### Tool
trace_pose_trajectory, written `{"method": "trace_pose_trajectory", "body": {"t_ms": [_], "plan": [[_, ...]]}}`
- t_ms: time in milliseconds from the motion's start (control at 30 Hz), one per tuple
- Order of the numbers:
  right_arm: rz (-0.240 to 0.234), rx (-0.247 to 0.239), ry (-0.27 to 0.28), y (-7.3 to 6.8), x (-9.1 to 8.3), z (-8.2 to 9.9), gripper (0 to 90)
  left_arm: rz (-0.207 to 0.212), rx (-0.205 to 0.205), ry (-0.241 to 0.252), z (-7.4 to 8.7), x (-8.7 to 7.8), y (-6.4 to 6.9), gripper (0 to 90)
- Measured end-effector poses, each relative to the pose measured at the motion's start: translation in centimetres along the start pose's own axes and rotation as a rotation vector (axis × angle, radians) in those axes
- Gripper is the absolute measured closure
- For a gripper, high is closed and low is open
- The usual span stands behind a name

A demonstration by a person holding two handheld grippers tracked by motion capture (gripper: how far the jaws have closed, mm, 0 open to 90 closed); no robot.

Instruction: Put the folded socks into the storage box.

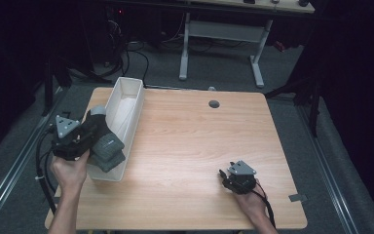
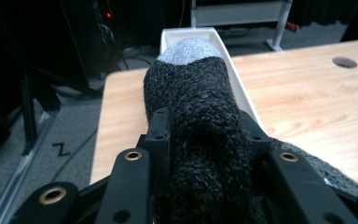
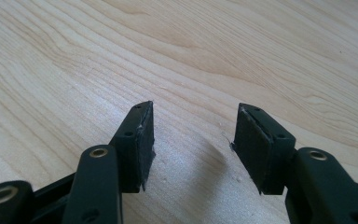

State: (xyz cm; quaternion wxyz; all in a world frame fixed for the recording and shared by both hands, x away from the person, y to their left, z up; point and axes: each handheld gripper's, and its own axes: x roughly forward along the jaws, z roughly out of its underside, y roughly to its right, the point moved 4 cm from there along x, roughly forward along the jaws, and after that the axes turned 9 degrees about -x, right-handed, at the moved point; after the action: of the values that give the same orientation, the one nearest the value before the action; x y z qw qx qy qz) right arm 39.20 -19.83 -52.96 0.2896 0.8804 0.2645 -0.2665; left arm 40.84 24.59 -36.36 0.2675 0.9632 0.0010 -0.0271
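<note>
A dark grey knitted sock [image 2: 191, 88] with a pale grey toe is clamped between the jaws of my left gripper [image 2: 205, 126]. In the high view the left gripper [image 1: 85, 136] holds the sock [image 1: 104, 142] over the near end of a long white bin [image 1: 126, 105] at the table's left edge. More dark knit [image 1: 108, 160] hangs or lies just under it at the bin's near end. My right gripper [image 1: 222, 176] rests low over the table near its front right. Its jaws [image 3: 193, 140] stand apart with bare wood between them.
The wooden table [image 1: 199, 141] has a round cable hole [image 1: 214, 104] at the back. The bin's far half [image 2: 186, 35] looks empty. Beyond the table are a white desk frame [image 1: 221, 34] and cables on the grey floor.
</note>
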Motion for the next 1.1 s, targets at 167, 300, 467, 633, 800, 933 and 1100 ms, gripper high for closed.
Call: {"method": "trace_pose_trajectory", "body": {"t_ms": [167, 300, 467, 633, 800, 933, 1100], "plan": [[0.002, 0.0, -0.001, 0.0, 0.0, 0.0, 47.5, -0.001, 0.052, 0.037, -0.8, 0.1, 0.2, 64.2], [0.001, 0.0, -0.001, 0.0, 0.0, 0.0, 47.5, -0.016, 0.091, 0.056, -0.5, 0.3, -0.1, 64.2], [0.001, -0.001, 0.0, 0.0, 0.0, 0.0, 47.5, -0.027, 0.103, 0.069, -0.7, 0.5, -0.5, 64.2], [0.003, -0.001, -0.001, 0.0, 0.0, 0.0, 47.5, -0.032, 0.153, 0.086, -0.4, 0.4, -0.8, 64.2], [0.003, -0.004, 0.0, 0.0, 0.0, 0.0, 47.5, -0.022, 0.216, 0.106, 0.4, 0.1, -0.6, 64.1], [0.003, -0.005, 0.0, -0.1, 0.0, 0.0, 47.5, -0.012, 0.221, 0.117, 0.6, 0.3, -0.3, 64.0], [0.003, -0.006, 0.002, -0.1, 0.0, 0.0, 47.5, -0.019, 0.2, 0.109, 1.0, 1.4, -0.1, 64.0]]}}
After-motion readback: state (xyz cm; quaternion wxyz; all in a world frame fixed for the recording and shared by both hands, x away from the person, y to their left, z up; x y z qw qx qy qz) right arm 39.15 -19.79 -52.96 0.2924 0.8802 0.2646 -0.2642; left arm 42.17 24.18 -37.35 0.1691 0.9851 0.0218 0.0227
